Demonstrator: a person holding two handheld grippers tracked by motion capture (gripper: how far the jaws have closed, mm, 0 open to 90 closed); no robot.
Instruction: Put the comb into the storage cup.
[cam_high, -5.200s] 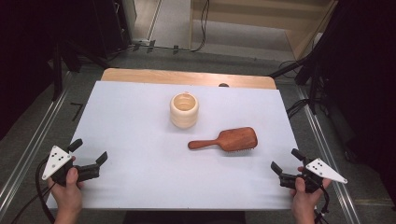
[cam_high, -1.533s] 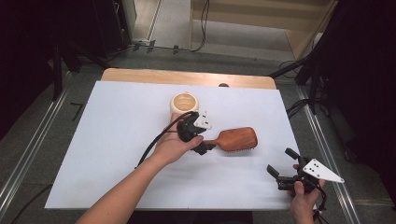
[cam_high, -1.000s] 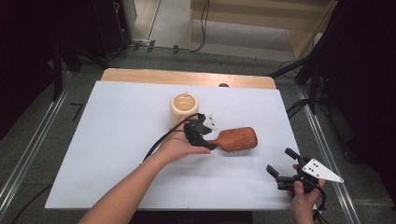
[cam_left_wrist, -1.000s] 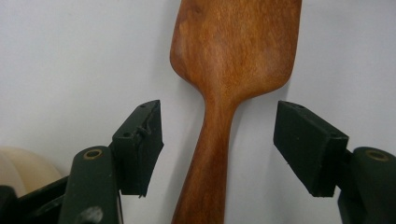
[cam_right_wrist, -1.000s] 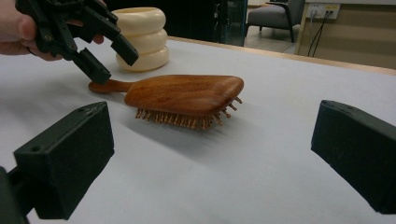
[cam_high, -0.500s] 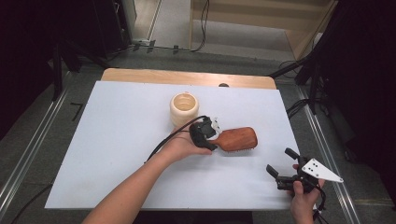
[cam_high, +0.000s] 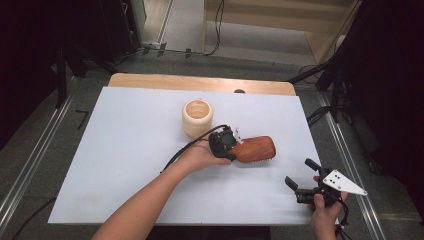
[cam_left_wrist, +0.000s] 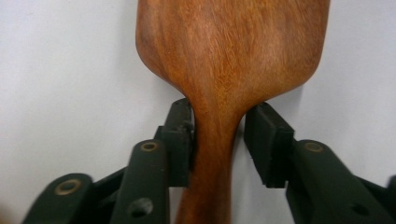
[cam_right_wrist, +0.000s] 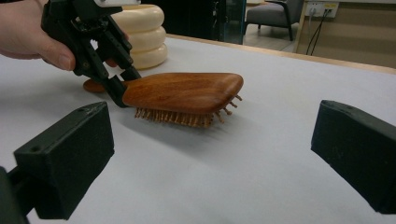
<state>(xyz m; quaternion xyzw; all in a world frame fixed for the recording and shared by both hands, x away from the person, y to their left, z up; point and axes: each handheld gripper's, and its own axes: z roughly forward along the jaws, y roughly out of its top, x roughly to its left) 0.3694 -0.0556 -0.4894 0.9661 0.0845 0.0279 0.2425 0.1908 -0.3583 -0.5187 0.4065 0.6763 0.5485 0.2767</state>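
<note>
The wooden hairbrush (cam_high: 252, 149) lies bristles down on the white desk (cam_high: 110, 150), near its middle, just beside the ribbed cream cup (cam_high: 197, 116) and well apart from the desk's edges. Its narrow neck is straddled by the left gripper (cam_left_wrist: 218, 140), whose fingers (cam_left_wrist: 180, 135) have just been closing. In the left gripper view one pad is seen touching the neck, while a thin gap is left between the wood and the other pad (cam_left_wrist: 266, 140), so the handle is bracketed but not yet pinched on both sides.

The step in hand is judged to be the grasp of the handle. It would be done well if the closing were finished evenly, with the gripper shifted slightly so that the neck is centred and both pads meet it squarely. A grip at the neck is likely to be less steady than one further down the straight handle, since the wood flares there and could be squeezed out along the taper. The heavy head should be expected to tip down when the brush is lifted, so a firm pinch and a slow, level rise are advised. The cup should be given room, as it stands close to the hand (cam_high: 200, 156).

The right gripper (cam_high: 306, 181) is held near the desk's front right corner, its fingers (cam_right_wrist: 70, 161) spread wide around nothing, pointed at the brush.
</note>
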